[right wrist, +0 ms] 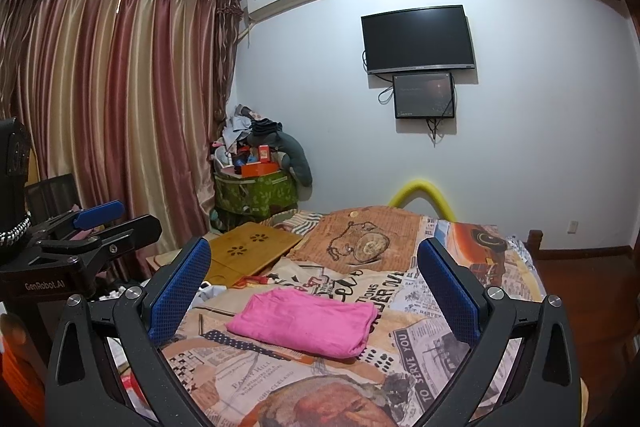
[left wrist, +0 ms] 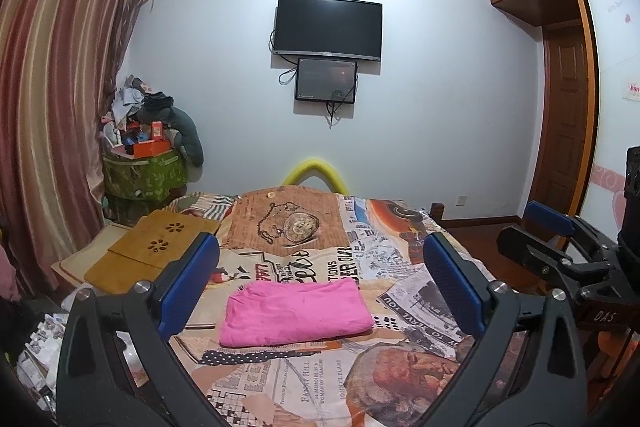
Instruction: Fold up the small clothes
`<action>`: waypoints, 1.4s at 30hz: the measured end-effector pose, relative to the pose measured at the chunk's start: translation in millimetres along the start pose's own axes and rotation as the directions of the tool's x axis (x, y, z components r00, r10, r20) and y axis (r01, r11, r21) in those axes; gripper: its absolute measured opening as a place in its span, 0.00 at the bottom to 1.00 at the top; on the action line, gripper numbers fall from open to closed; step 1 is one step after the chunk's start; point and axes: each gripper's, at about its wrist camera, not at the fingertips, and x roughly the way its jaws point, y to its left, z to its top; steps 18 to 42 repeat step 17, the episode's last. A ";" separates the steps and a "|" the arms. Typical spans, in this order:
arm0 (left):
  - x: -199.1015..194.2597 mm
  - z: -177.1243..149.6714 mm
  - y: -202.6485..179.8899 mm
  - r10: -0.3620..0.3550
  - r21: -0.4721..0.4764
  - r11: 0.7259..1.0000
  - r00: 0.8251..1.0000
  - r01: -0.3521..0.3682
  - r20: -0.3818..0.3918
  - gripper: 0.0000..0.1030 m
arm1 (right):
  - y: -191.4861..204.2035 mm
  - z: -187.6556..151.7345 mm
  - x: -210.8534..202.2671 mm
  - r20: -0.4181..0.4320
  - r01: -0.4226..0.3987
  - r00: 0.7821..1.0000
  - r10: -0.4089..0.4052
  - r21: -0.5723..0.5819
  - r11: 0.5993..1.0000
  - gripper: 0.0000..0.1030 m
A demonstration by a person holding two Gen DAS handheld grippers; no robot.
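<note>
Both grippers hang above the near end of the bed (left wrist: 404,291), and neither one has anything in it. The left gripper (left wrist: 320,291) has its blue fingers (left wrist: 188,283) spread wide, and the pink garment (left wrist: 294,313) shows in the gap between them, lying on the bed farther out. The right gripper (right wrist: 314,295) is just as wide, its fingers (right wrist: 178,291) clear of the cloth.

The garment sits about midway across the bed, nearer the foot end than the far edge where the wooden lap tray (left wrist: 160,247) lies — a neat, flattish rectangle on the patterned bedspread, already doubled over by the look of it. Thin, soft fabric, I'd say: very light, no stiffness at all, so it will sag and drape the moment it is lifted. It should not be slippery against those textured pads, and nothing about it is fragile.

Where to take hold? The rounded right-hand side looks like the fold, while the left side seems to show loose layered edges — though the view is too coarse to be sure. My guess is a pinch at each near corner, catching every layer, or the stack will slide apart.
</note>
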 end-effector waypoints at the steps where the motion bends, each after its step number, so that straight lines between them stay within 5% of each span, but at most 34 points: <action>1: 0.1 -0.1 0.6 -0.003 -0.005 1.000 1.000 0.003 -0.002 1.00 | 0.1 -0.5 0.3 -0.001 0.000 1.000 0.000 0.001 1.000 0.99; 42: 5.2 -1.9 5.5 0.002 -0.032 0.999 1.000 -0.003 -0.030 1.00 | 1.2 -2.5 1.9 -0.017 0.004 1.000 -0.004 0.003 1.000 1.00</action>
